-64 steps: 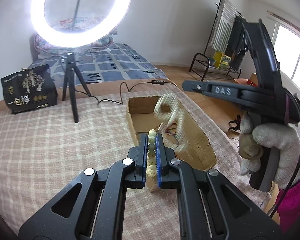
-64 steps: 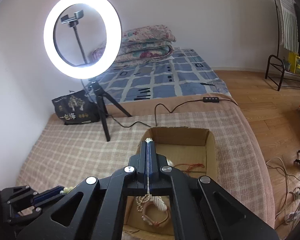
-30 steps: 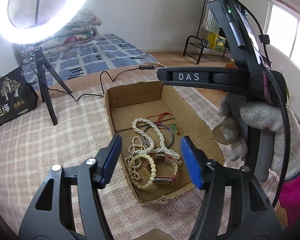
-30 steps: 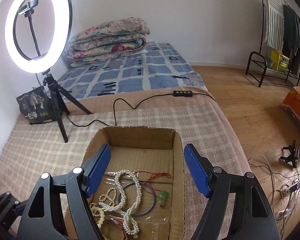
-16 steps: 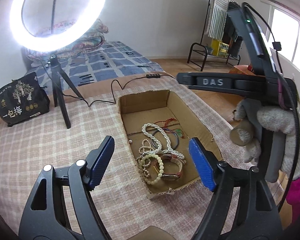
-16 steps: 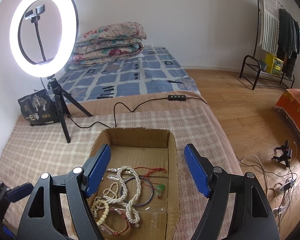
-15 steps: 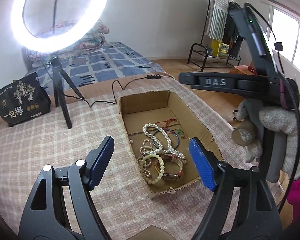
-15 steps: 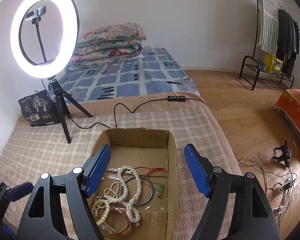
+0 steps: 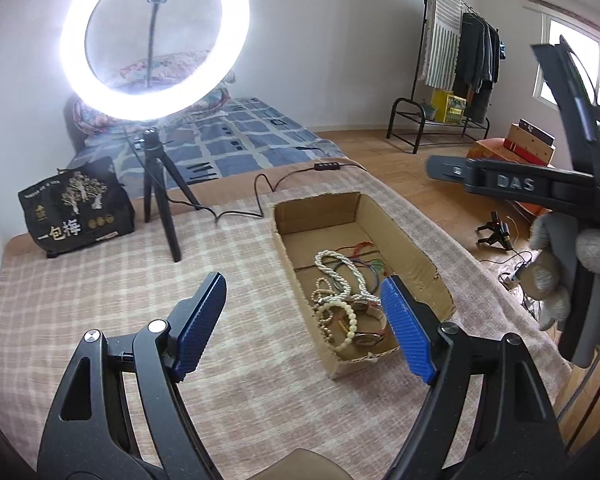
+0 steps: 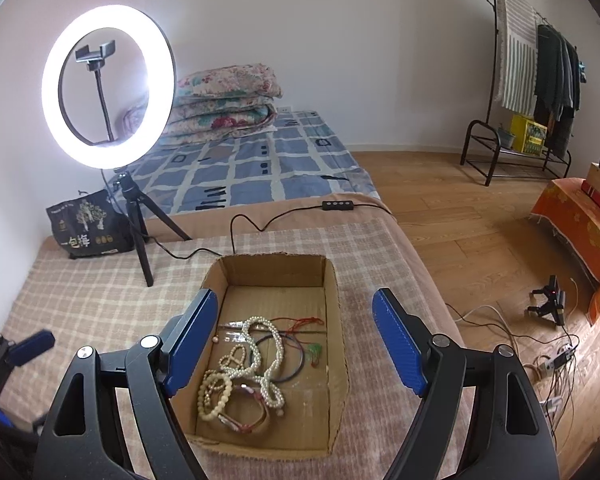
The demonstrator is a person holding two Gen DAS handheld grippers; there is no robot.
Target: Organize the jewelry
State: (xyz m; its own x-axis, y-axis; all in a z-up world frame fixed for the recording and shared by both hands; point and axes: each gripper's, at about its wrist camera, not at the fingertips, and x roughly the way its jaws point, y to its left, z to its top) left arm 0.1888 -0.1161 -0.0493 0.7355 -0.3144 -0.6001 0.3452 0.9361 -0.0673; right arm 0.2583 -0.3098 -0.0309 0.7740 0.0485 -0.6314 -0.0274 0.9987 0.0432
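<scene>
A shallow cardboard box (image 9: pixel 404 236) (image 10: pixel 334 280) lies on the checked blanket and holds the jewelry: a white pearl necklace (image 9: pixel 340 268) (image 10: pixel 270 344), a cream bead bracelet (image 9: pixel 350 320) (image 10: pixel 216 396), a watch (image 9: pixel 366 336) (image 10: pixel 244 420) and thin coloured cords (image 9: pixel 366 254) (image 10: pixel 300 332). My left gripper (image 9: pixel 304 324) is open and empty, above the blanket just left of the box. My right gripper (image 10: pixel 294 344) is open and empty, above the box; its body also shows at the right of the left wrist view (image 9: pixel 580 208).
A lit ring light on a tripod (image 9: pixel 156 40) (image 10: pixel 108 88) stands on the blanket at the back left, its cable (image 9: pixel 260 196) (image 10: pixel 260 224) running past the box's far end. A black bag (image 9: pixel 76 208) (image 10: pixel 90 224) sits beside it. The blanket edge and wooden floor (image 10: pixel 480 240) are to the right.
Both grippers held jewelry shut, then opened and dropped it into the box. Since then both have drawn back and up; the left one has shifted left of the box.
</scene>
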